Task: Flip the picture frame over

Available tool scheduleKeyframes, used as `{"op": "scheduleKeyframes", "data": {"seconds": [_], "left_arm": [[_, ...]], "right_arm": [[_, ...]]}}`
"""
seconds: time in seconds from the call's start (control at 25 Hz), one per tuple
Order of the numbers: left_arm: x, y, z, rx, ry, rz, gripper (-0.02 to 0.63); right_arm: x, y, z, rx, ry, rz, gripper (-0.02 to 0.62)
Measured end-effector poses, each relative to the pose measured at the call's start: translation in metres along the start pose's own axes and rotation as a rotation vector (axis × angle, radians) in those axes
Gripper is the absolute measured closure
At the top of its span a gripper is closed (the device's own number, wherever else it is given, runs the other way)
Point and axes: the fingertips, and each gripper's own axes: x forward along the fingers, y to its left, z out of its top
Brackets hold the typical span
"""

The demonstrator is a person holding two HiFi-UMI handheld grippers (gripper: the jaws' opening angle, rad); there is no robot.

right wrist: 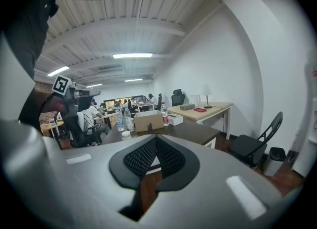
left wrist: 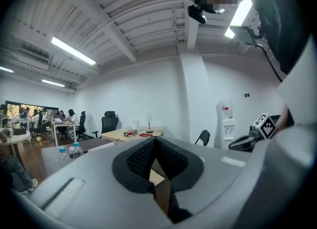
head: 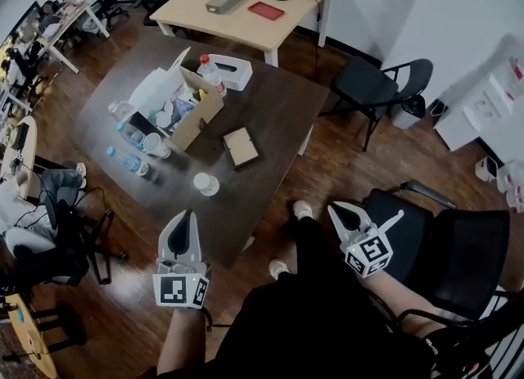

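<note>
The picture frame [head: 241,146] lies flat near the middle of the dark brown table [head: 278,115], its tan face up inside a dark border. My left gripper [head: 187,216] is shut and empty. It hovers off the table's near edge, well short of the frame. My right gripper [head: 336,208] is also shut and empty, out over the wooden floor to the right of the table corner. In the left gripper view the jaws [left wrist: 154,140] are together with nothing gripped. The right gripper view shows the same [right wrist: 156,138], with the table ahead.
An open cardboard box [head: 176,99] holds several items. Water bottles [head: 127,136], a tissue box [head: 232,70] and a small white cup [head: 206,183] share the table. Black chairs stand at the right [head: 458,254] and far right [head: 377,83]. A light wooden desk [head: 246,1] is beyond.
</note>
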Motion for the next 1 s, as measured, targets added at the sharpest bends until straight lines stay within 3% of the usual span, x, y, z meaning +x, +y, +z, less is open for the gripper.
{"op": "scheduleKeyframes", "data": {"seconds": [0.24,0.4,0.76,1.0], "left_arm": [[0.022,0.015,-0.010,-0.035,0.035,0.077,0.606],[0.049,0.029,-0.008,-0.038,0.059,0.138,0.606],[0.131,0.044,0.032,-0.024,0.042,0.258,0.606],[0.146,0.059,0.037,-0.046,0.083,0.408,0.606]], "right_arm": [[0.046,-0.035,0.013,0.005,0.015,0.053,0.592],[0.094,-0.050,0.039,-0.024,0.006,0.143,0.592],[0.175,-0.099,0.080,-0.044,0.040,0.294,0.592],[0.217,-0.114,0.088,-0.046,0.086,0.419,0.592]]}}
